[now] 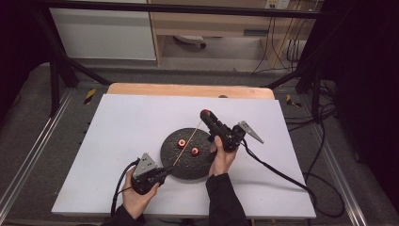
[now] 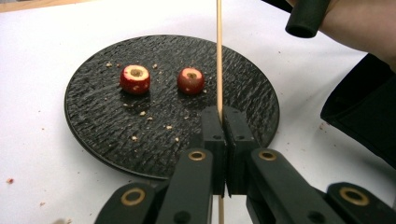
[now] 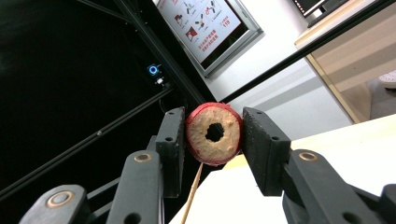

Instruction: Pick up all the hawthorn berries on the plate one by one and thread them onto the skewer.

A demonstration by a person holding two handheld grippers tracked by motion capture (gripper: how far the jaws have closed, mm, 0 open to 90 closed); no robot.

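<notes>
Wooden skewer (image 1: 187, 144) runs lower left to upper right — left tool (image 1: 162, 173) clamps its base, right tool (image 1: 205, 114) grips a cored red fruit (image 3: 215, 133) — hole seen in right gripper view.

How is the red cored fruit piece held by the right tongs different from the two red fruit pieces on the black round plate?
The red cored fruit piece in the right tongs is clamped, lifted above the white table, its hole facing sideways at the thin wooden skewer. The two red fruit pieces rest loose on the black textured round plate, cored ends up, among crumbs. All three are small, red and cored.
</notes>
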